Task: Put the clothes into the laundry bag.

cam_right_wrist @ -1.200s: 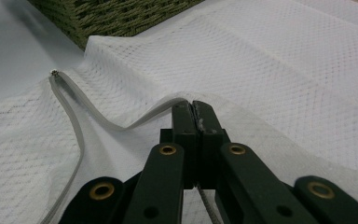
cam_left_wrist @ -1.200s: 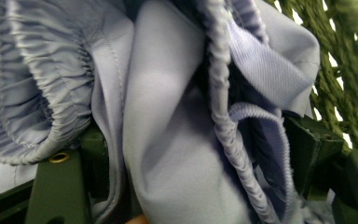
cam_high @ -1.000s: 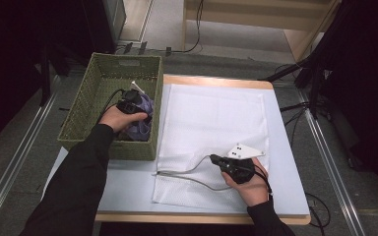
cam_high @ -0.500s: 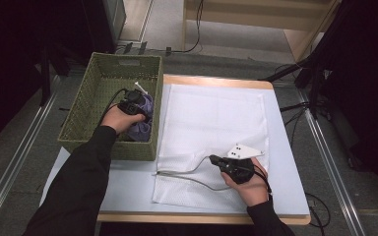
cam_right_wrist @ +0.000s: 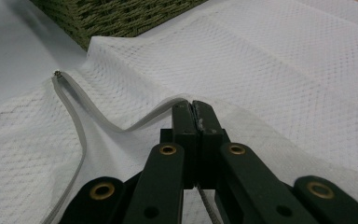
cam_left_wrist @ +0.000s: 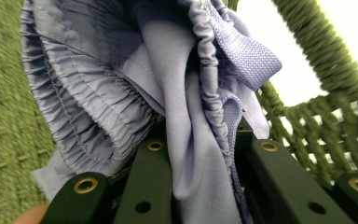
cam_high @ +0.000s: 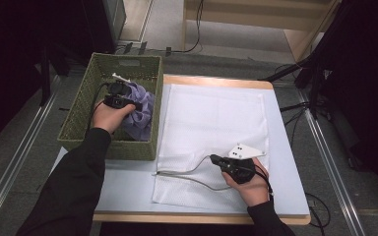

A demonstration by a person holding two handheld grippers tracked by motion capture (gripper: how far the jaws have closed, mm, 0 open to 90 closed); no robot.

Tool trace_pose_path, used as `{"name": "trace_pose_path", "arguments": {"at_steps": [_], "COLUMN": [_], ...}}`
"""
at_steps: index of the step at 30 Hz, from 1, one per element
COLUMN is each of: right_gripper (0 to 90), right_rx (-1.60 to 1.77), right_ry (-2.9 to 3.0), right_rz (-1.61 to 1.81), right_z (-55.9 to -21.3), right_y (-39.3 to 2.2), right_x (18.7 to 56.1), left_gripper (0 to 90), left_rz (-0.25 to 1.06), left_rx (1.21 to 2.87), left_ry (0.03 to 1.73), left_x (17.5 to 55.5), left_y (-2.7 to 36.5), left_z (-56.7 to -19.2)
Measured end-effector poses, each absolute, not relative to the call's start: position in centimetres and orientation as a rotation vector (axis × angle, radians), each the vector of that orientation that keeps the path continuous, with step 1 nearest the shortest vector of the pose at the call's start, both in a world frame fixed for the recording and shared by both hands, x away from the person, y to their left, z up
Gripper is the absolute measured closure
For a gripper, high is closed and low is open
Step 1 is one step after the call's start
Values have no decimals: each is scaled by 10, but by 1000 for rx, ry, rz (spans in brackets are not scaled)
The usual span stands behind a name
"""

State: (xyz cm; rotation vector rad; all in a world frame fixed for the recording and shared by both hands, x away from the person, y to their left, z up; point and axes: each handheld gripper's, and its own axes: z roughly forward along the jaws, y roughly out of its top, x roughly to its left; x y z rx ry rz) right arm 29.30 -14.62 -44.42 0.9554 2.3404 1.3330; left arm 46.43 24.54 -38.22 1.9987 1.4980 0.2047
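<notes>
Over in the green woven basket [cam_high: 83, 110], at about ten o'clock on the surface [cam_high: 128, 182], the left gripper [cam_high: 128, 104] has its fingers [cam_left_wrist: 151, 179] nearly together, having just been closing, and they pinch a fold of the lilac garment [cam_high: 140, 115]. In the left gripper view the gathered, elastic-edged cloth [cam_left_wrist: 135, 70] bunches up from between the two dark fingers, with the basket's wall just behind it at two o'clock. The garment sits inside the basket against its right wall, partly raised in that grip. Down at five o'clock, the right gripper [cam_high: 215, 160] rests on the white mesh bag [cam_high: 211, 118] that lies flat across the middle of the surface. Its fingers [cam_right_wrist: 186, 123] are pressed tight together on the bag's zippered edge [cam_right_wrist: 102, 122], which lifts in a small ridge at their tips.
</notes>
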Motion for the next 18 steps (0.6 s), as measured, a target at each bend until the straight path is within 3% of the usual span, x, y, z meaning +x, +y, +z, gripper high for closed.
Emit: {"name": "trace_pose_path", "arguments": {"at_steps": [18], "right_gripper": [900], "right_rx": [950], "right_ry": [2339], "right_rz": [1332], "right_z": [-444], "right_y": [-146], "right_x": [293], "left_gripper": [776], "left_rz": [406], "left_rx": [1732], "left_ry": [1366], "left_x": [433], "left_y": [274], "left_z": [-349]}}
